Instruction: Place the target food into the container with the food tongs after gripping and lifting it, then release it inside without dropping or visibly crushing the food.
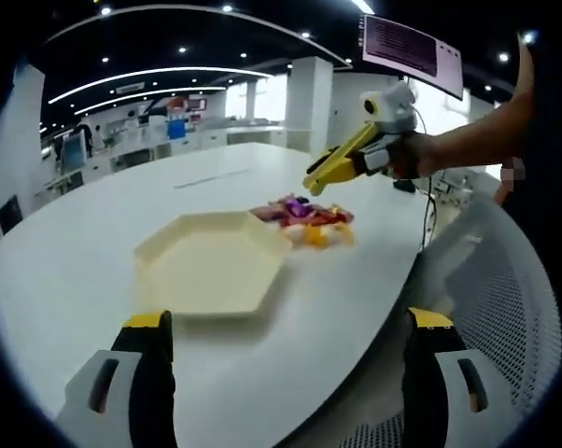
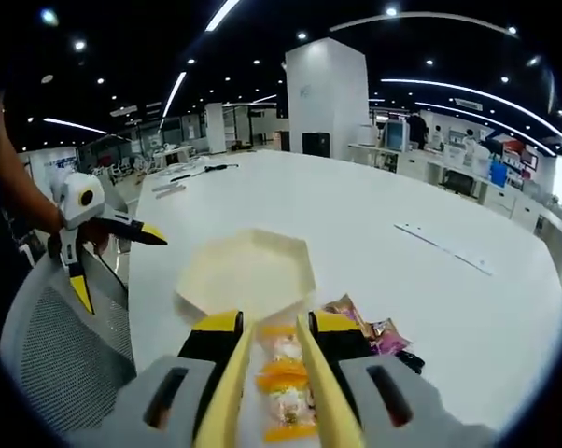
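Right tongs (image 2: 272,373), narrowed around an orange-and-white wrapped snack (image 2: 283,378) lying lengthwise between them at lower centre, point toward the cream hexagonal plastic tray (image 2: 248,271) just beyond; left tongs (image 1: 286,373) stand wide.

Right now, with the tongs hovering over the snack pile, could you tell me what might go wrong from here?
1. The tongs straddle an orange-and-white wrapped snack with other wrappers right beside it; closing could catch or drag a neighbour.
2. The wrapper looks soft, so a hard squeeze may visibly crush it.
3. The hexagonal tray has a low rim; an early release could land the snack on the table, or the left gripper nearby might nudge the tray.
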### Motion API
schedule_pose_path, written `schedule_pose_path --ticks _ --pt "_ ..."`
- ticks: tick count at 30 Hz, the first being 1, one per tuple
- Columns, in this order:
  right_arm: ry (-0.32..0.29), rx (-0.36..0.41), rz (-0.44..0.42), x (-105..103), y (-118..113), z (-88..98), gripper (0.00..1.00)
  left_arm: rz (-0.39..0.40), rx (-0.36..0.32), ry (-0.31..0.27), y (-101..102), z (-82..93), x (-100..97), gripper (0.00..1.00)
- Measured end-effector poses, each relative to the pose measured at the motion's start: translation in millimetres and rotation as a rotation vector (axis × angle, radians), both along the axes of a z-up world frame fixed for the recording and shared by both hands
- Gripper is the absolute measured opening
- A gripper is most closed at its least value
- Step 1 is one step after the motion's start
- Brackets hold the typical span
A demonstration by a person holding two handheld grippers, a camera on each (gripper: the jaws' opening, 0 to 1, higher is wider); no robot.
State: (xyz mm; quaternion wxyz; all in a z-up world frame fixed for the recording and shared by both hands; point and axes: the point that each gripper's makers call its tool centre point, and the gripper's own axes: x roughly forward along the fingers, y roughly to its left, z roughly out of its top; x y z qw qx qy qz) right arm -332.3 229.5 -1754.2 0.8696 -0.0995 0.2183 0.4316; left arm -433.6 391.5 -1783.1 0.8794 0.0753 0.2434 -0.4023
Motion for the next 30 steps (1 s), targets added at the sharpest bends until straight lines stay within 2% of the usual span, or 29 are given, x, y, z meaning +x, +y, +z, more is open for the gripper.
schedule_pose_path --ticks 5,15,22,25,30 --pt "0.018 -0.022 -0.005 5.9 3.2 -18.9 0.27 0.000 0.005 0.007 0.5 -1.5 -0.2 0.99" --pt "0.026 -0.093 0.030 11.8 8.5 -45.3 0.28 0.005 0.010 0.019 1.2 -3.8 0.0 0.99" --pt "0.041 -0.146 0.051 11.2 9.4 -60.2 0.28 0.010 0.012 0.024 2.1 -4.9 0.3 0.99" --pt "0.024 -0.206 0.060 12.3 6.7 -68.0 0.28 0.009 0.012 0.024 1.8 -5.0 0.2 0.99" --pt "0.023 -0.236 0.050 15.2 5.9 -70.6 0.26 0.011 0.012 0.026 2.1 -5.2 0.4 0.99"
